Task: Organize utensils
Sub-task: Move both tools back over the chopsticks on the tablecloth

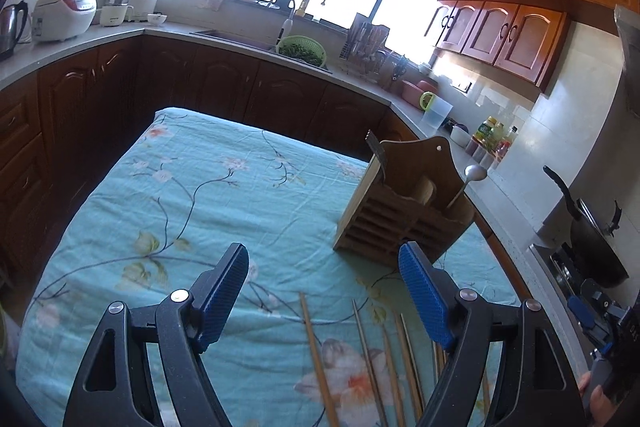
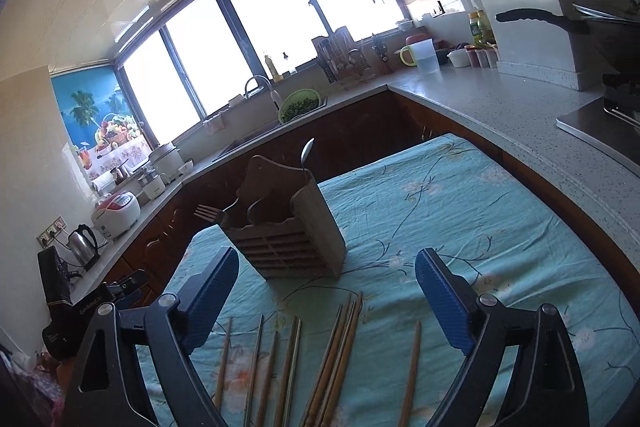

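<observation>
- Chopsticks lie loose in a row on the floral blue tablecloth, below both grippers.
- Left gripper hovers with jaws wide apart and nothing between the blue pads.
- Right gripper is likewise spread wide and empty above the chopsticks.
- Wooden utensil holder stands upright on the cloth just beyond the chopsticks, holding a spoon and a fork.

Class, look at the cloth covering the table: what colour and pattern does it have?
The tablecloth is light turquoise with pale flowers on dark branches, clearest in the left wrist view.
</observation>
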Tool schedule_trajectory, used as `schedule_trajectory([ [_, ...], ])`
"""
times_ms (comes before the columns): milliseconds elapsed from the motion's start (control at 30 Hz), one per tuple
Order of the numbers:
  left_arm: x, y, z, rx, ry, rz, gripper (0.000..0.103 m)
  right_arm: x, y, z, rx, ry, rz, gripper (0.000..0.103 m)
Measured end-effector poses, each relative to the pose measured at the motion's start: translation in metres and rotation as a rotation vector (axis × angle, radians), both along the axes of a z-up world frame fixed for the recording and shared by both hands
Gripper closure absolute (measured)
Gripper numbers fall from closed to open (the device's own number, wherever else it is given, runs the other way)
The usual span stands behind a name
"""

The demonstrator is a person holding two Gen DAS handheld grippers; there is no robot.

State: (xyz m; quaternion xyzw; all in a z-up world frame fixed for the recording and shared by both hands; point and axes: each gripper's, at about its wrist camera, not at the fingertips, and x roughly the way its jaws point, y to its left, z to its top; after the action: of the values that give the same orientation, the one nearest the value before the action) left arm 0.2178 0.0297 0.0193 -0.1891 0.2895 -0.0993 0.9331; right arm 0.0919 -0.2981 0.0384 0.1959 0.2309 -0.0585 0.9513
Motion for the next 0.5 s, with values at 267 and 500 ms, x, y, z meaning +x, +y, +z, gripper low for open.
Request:
schedule_trajectory([
  [267,-0.067,0.003,-0.012,0.029,-0.012,0.020,0.024,-0.036,0.023,-0.021,-0.084,0.044,-0.003,0.011],
  [500,-0.086,-0.005,-0.015,0.102,-0.012,-0.016,0.024,-0.044,0.031,-0.047,-0.106,0.118,0.008,0.011],
])
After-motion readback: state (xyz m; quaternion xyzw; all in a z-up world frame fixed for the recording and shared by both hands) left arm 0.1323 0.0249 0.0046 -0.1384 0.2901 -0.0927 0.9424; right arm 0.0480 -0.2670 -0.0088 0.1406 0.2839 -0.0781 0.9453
